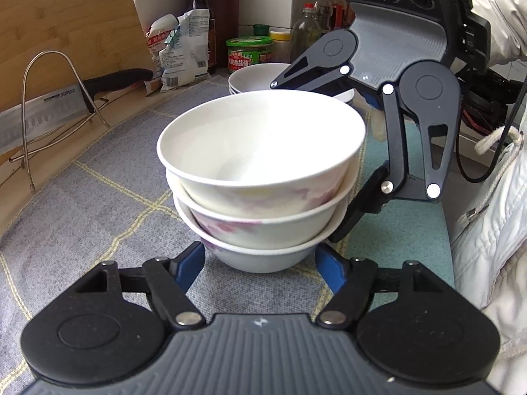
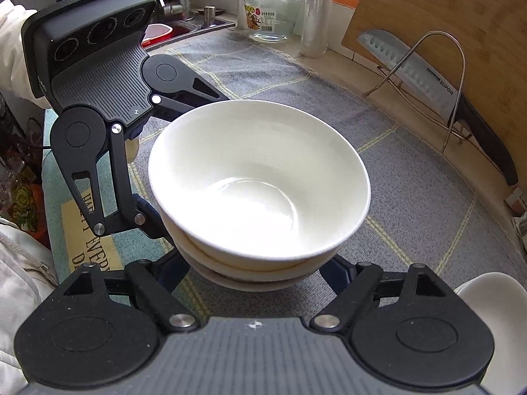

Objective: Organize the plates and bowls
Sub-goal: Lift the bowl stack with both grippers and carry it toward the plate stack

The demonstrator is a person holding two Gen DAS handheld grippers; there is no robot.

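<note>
Stack of three white bowls [image 1: 260,177], nested, sitting on the grey checked cloth [image 1: 98,204] covering the bench, away from its edges. Left gripper [image 1: 260,256]: blue pads [image 1: 189,260] lying against both sides of the bottom bowl's base, jaws clamped on it. Right gripper [image 2: 253,273]: reaching in from the opposite side, fingers [image 2: 332,270] flanking the lower part of the stack; whether the pads are pressing cannot be told. Second pile of white bowls [image 1: 253,75] resting farther along the cloth, behind the stack. Cleaver [image 1: 39,115] leaning in a wire rack [image 1: 59,98] against a wooden cutting board [image 1: 72,23] at the bench's back edge. A person's pale sleeve [image 1: 504,13] showing behind the right gripper.
</note>
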